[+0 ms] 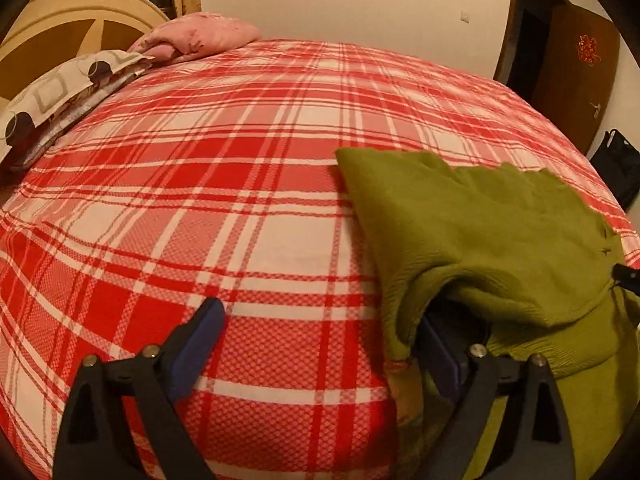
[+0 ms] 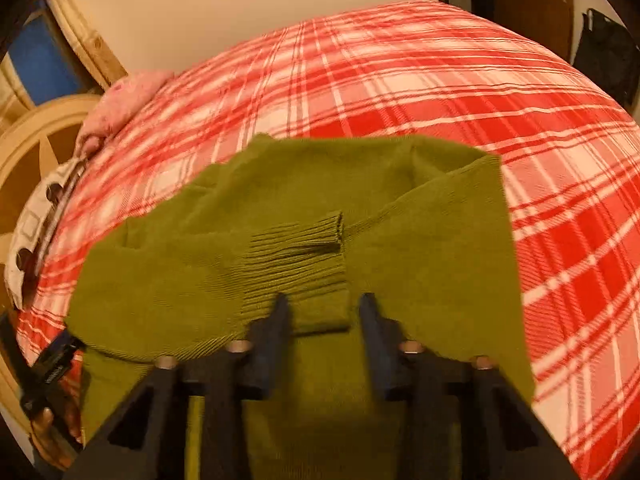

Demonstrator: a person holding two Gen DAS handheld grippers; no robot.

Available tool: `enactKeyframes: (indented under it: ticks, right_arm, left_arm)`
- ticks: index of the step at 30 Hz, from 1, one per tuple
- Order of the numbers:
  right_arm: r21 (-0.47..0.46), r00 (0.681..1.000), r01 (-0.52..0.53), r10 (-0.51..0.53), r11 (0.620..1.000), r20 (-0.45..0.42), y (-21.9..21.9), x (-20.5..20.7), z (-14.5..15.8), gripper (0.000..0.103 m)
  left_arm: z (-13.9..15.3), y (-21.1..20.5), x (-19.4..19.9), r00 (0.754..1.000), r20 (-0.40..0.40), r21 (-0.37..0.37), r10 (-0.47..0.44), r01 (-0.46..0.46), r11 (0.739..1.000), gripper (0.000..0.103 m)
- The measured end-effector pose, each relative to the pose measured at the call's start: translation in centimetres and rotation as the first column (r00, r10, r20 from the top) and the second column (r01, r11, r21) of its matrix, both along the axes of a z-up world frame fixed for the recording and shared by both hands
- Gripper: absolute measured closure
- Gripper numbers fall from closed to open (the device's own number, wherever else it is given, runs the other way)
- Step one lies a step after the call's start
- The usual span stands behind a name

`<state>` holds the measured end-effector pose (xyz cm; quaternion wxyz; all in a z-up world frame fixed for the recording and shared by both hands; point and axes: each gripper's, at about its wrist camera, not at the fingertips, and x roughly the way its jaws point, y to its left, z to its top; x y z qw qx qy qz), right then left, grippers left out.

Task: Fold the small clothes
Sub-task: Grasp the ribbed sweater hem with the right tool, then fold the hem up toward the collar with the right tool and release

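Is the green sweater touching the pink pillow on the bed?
Apart. In the left wrist view, a wide stretch of plaid bedcover lies between the green sweater and the pink pillow.

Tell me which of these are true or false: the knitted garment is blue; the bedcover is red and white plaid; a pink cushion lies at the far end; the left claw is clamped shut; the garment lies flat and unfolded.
1. Blue garment: false. The knitted sweater is olive green.
2. Red and white plaid bedcover: true.
3. Pink cushion at the far end: true.
4. Left claw clamped shut: false. Its jaws stand wide apart.
5. Lies flat: false. A ribbed cuff is folded across the sweater's body.
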<state>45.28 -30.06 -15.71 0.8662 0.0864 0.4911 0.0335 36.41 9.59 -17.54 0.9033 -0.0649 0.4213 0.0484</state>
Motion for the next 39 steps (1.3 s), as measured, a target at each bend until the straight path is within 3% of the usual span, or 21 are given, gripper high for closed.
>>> enactKeyframes:
  ticks: [2,8,11,17,20,22,23,24,25,26,28,30,32,34,36,39]
  right_arm:
    - [-0.041,1.0,0.0,0.001,0.999,0.023,0.4,0.1,0.1,0.095]
    - [-0.065,0.985,-0.023,0.033,0.998,0.167,0.6,-2.7,4.1,0.098]
    - [-0.116,0.977,-0.016,0.04,0.993,0.21,0.5,-4.1,5.3,0.098]
    - [-0.169,0.989,0.056,-0.031,0.984,0.144,-1.9,-4.7,2.1,0.103]
    - [-0.099,0.995,0.02,-0.01,0.995,0.098,-2.9,-5.6,0.9,0.103]
    - [-0.079,0.993,0.008,0.001,0.997,0.114,-2.9,-5.7,1.4,0.102]
    - [-0.073,0.992,0.002,0.008,0.997,0.129,-2.8,-5.4,1.8,0.099]
    - [-0.063,0.99,-0.007,0.016,0.998,0.137,-2.6,-5.2,2.1,0.081]
    - [-0.045,0.99,-0.023,0.029,0.999,0.135,-2.4,-4.7,2.4,0.048]
    - [-0.018,0.991,-0.039,0.041,0.999,0.128,-2.1,-4.2,2.5,0.036]
    - [0.015,0.991,-0.054,0.052,0.998,0.123,-1.4,-3.1,2.5,0.033]
    - [-0.037,0.995,-0.04,0.043,0.999,0.093,-0.5,-2.3,1.9,0.033]
    - [-0.038,0.998,-0.033,0.035,0.999,0.053,0.0,-1.6,0.8,0.046]
    - [-0.063,0.999,-0.04,0.041,0.997,0.023,0.3,-1.3,0.0,0.078]
    - [-0.109,0.997,-0.044,0.051,0.993,0.056,0.5,-1.7,0.3,0.097]
    - [-0.158,0.991,-0.024,0.044,0.987,0.125,0.1,-2.8,1.9,0.101]
  left_arm:
    - [0.0,0.0,0.1,1.0,0.0,-0.003,0.005,-0.005,1.0,0.008]
    - [0.1,1.6,-0.6,0.999,0.026,-0.087,0.043,-0.04,0.995,0.007]
    - [0.1,1.6,-0.5,0.999,0.024,-0.091,0.04,-0.038,0.995,0.007]
    - [0.0,1.3,-0.5,0.999,0.009,-0.074,0.038,-0.037,0.997,0.006]
    - [0.1,1.6,-1.0,0.999,0.023,-0.1,0.028,-0.026,0.995,0.005]
    - [0.2,2.1,-1.5,0.999,0.046,-0.147,0.022,-0.015,0.989,0.004]
    - [0.2,2.4,-1.6,0.998,0.053,-0.172,0.022,-0.012,0.985,0.004]
    - [0.1,2.7,-1.7,0.998,0.06,-0.195,0.023,-0.011,0.981,0.004]
    - [0.1,2.7,-1.7,0.998,0.061,-0.2,0.023,-0.01,0.98,0.003]
    - [0.1,2.6,-1.7,0.998,0.06,-0.194,0.023,-0.011,0.981,0.003]
    - [0.2,2.0,-1.6,0.998,0.051,-0.158,0.023,-0.014,0.987,0.003]
    - [0.2,1.7,-1.5,0.999,0.044,-0.134,0.02,-0.013,0.991,0.003]
    - [0.3,2.0,-1.8,0.998,0.057,-0.155,0.01,-0.001,0.988,0.003]
    - [0.5,2.7,-2.3,0.996,0.088,-0.214,0.007,0.012,0.977,0.003]
    - [0.5,3.5,-2.7,0.994,0.11,-0.254,0.027,0.001,0.967,0.003]
    - [0.5,4.2,-2.9,0.991,0.12,-0.285,0.066,-0.029,0.958,0.0]
